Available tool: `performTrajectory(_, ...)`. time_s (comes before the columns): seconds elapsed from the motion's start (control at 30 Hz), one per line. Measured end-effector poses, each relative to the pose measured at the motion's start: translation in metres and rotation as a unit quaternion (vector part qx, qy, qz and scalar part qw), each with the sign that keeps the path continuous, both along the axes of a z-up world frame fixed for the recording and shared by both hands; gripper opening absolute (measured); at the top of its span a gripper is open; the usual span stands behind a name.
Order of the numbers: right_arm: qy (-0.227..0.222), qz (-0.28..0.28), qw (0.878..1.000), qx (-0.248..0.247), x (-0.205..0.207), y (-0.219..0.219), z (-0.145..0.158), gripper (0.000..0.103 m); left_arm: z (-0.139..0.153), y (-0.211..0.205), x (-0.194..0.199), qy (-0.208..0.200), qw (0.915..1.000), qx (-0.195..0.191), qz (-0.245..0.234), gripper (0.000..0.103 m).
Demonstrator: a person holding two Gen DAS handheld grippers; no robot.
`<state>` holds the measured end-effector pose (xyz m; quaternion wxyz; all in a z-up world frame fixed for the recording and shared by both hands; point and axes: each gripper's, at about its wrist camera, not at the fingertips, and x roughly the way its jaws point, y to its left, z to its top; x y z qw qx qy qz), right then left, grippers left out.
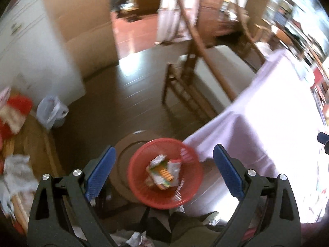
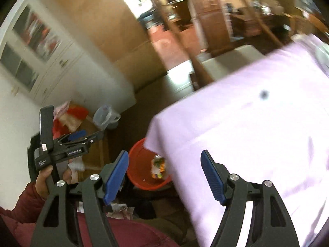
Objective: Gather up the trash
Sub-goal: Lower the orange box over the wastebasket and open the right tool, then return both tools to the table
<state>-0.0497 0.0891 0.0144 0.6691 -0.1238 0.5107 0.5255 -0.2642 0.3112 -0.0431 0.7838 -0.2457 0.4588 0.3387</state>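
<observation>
Left wrist view, from the left: a wooden counter [image 1: 30,135] carries a red-and-cream packet [image 1: 14,113] and a crumpled grey rag [image 1: 18,173]; past its end a thin white plastic bag [image 1: 51,111] sits on the dark plank floor [image 1: 115,103]. The left gripper [image 1: 162,175] is spread wide with nothing between its ribbed blue pads [image 1: 98,175], black arms with silver rivets behind them. Between the pads, lower down, a round red plastic basket [image 1: 164,199] with slotted walls stands on a round brown stool [image 1: 121,164] — inside lies the trash [image 1: 164,173], crumpled white paper and a flattened orange-and-green carton. Beyond stands a wooden chair [image 1: 185,76]; a table under smooth pale lilac cloth [image 1: 267,113] fills the right.

Right wrist view, from the left: white cabinets with glazed doors [image 2: 30,47], then a tan wall [image 2: 98,26]. The left gripper [image 2: 80,135] shows side-on in a hand [image 2: 44,177] with a maroon sleeve; white lettering on its black body reads "GenRobot.AI", smaller print below too blurred to read. The right gripper [image 2: 167,175] is also wide and empty. The basket [image 2: 137,164] is half hidden by the cloth's [image 2: 257,123] corner, trash [image 2: 158,166] inside — everything blurred.
</observation>
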Motion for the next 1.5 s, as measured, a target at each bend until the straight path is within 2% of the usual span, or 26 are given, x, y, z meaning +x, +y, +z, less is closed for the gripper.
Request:
performTrajectory(0.2,-0.007,-0.105,0.994,0.009,0.029,-0.075,0.001,0.071,0.005,-0.028,0.073,-0.007,0.9952,0.008,-0.097,0.092)
performTrajectory(0.4,-0.007,-0.197,0.980,0.013,0.040,-0.146,0.000,0.072,0.005,-0.071,0.138,-0.008,0.9816,0.009,-0.191,0.092)
performTrajectory(0.5,-0.009,-0.240,0.971,0.014,0.043,-0.184,-0.001,0.072,0.002,-0.096,0.166,-0.006,0.9720,0.008,-0.235,0.092)
performTrajectory(0.63,-0.007,-0.297,0.955,0.016,0.044,-0.231,-0.004,0.072,0.000,-0.134,0.200,-0.009,0.9571,0.005,-0.290,0.092)
performTrajectory(0.8,-0.002,-0.370,0.929,0.018,0.046,-0.295,-0.011,0.072,-0.006,-0.184,0.234,-0.007,0.9376,0.000,-0.348,0.092)
performTrajectory(0.97,0.005,-0.438,0.899,0.015,0.036,-0.355,-0.020,0.072,-0.009,-0.245,0.258,0.000,0.9065,-0.005,-0.422,0.092)
performTrajectory(1.07,0.010,-0.466,0.885,0.011,0.032,-0.379,-0.026,0.072,-0.013,-0.284,0.272,0.007,0.8810,-0.004,-0.473,0.092)
performTrajectory(1.2,0.013,-0.501,0.865,0.006,0.024,-0.410,-0.031,0.072,-0.015,-0.330,0.279,0.006,0.8392,-0.022,-0.543,0.092)
performTrajectory(1.27,0.017,-0.518,0.855,0.006,0.023,-0.425,-0.034,0.072,-0.014,-0.356,0.279,-0.001,0.8054,-0.041,-0.591,0.092)
performTrajectory(1.3,0.018,-0.525,0.851,0.007,0.022,-0.431,-0.035,0.072,-0.013,-0.372,0.278,-0.004,0.7823,-0.053,-0.621,0.092)
performTrajectory(1.37,0.019,-0.536,0.844,0.007,0.021,-0.441,-0.036,0.072,-0.012,-0.396,0.277,-0.006,0.7513,-0.064,-0.657,0.092)
performTrajectory(1.4,0.018,-0.540,0.842,0.007,0.021,-0.444,-0.037,0.072,-0.011,-0.412,0.275,-0.006,0.7301,-0.069,-0.680,0.092)
performTrajectory(1.47,0.017,-0.546,0.838,0.008,0.019,-0.450,-0.037,0.072,-0.012,-0.434,0.275,-0.004,0.7036,-0.074,-0.707,0.095)
performTrajectory(1.5,0.015,-0.549,0.836,0.007,0.017,-0.454,-0.036,0.072,-0.015,-0.450,0.273,0.003,0.6809,-0.069,-0.729,0.095)
